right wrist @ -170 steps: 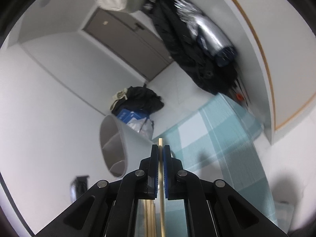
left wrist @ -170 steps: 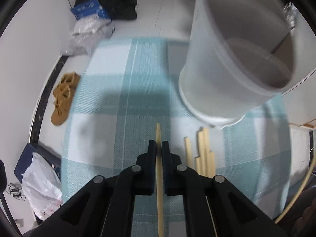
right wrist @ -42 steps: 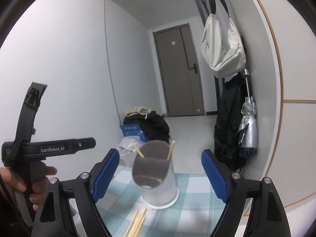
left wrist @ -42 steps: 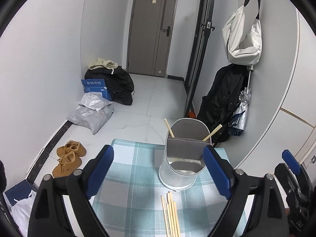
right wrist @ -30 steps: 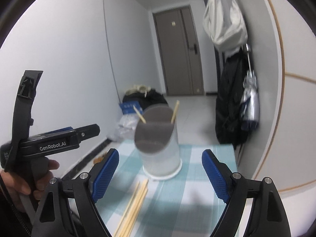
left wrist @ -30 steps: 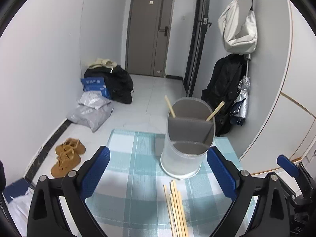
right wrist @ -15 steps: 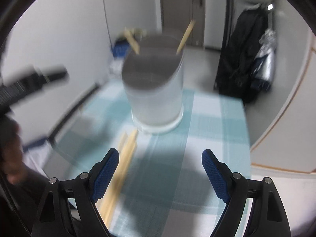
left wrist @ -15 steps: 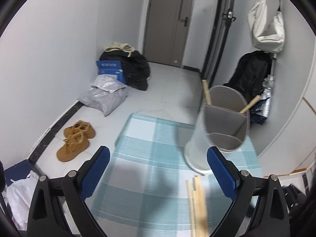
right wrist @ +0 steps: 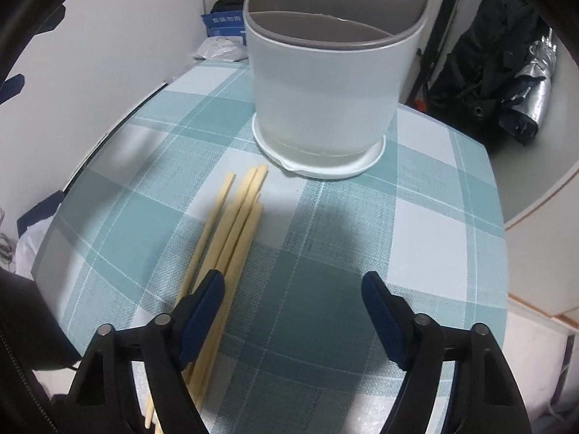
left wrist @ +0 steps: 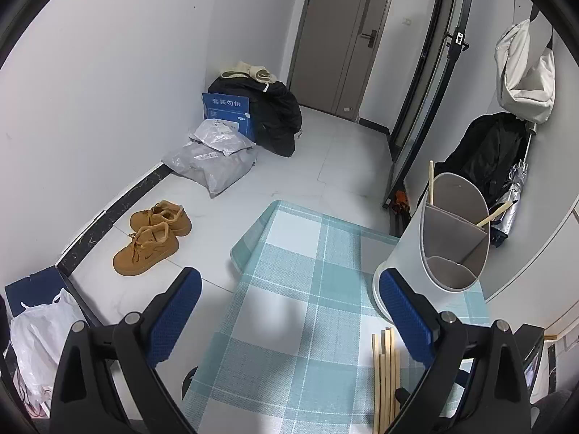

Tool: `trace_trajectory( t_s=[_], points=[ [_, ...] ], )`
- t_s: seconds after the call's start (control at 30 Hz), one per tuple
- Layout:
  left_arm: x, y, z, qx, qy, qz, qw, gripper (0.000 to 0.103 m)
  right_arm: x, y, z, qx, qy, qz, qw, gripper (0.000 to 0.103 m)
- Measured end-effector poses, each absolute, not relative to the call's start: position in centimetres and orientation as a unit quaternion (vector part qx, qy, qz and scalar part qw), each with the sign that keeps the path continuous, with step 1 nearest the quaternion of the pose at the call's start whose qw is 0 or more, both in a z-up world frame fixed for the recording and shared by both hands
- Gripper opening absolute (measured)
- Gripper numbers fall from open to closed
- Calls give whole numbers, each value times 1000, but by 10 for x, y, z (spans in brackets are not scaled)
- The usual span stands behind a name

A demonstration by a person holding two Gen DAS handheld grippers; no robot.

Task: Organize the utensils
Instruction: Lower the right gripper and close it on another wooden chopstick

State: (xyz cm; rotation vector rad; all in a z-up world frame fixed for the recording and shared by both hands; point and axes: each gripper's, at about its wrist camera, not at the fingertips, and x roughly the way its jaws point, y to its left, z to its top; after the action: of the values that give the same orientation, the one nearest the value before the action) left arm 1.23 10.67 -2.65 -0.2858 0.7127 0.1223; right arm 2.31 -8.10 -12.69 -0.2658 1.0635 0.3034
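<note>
A white utensil holder [right wrist: 325, 83] with grey dividers stands on the teal checked table [right wrist: 434, 235]; it also shows in the left wrist view [left wrist: 448, 238]. Two wooden chopsticks [left wrist: 430, 181] stand in its far compartments. Several loose chopsticks [right wrist: 231, 231] lie flat on the cloth in front of the holder, also seen in the left wrist view [left wrist: 385, 369]. My right gripper [right wrist: 293, 285] is open and empty, low over the table, its left finger over the loose chopsticks. My left gripper [left wrist: 289, 289] is open and empty, high above the table's left part.
The table's left edge [left wrist: 235, 253] drops to a white tiled floor with brown shoes [left wrist: 152, 235], grey bags [left wrist: 213, 159] and a blue box [left wrist: 228, 112]. A black coat [right wrist: 481, 54] and an umbrella [right wrist: 528, 90] hang behind the table on the right.
My right gripper has dropped down close to the loose chopsticks. My left gripper has swung left, so the holder sits at the right of its view. Both stay open.
</note>
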Motion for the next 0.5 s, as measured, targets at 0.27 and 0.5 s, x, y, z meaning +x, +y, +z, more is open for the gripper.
trace_trajectory(
  t_s=[0.27,0.5],
  points=[
    [13,107,-26,-143,352,54,923,96,20,-83,-121,-131,521,147,831,55],
    [14,117,-29,-154,360,62,918,96,23,-74,-124,-137,534,152,821,51]
  ],
)
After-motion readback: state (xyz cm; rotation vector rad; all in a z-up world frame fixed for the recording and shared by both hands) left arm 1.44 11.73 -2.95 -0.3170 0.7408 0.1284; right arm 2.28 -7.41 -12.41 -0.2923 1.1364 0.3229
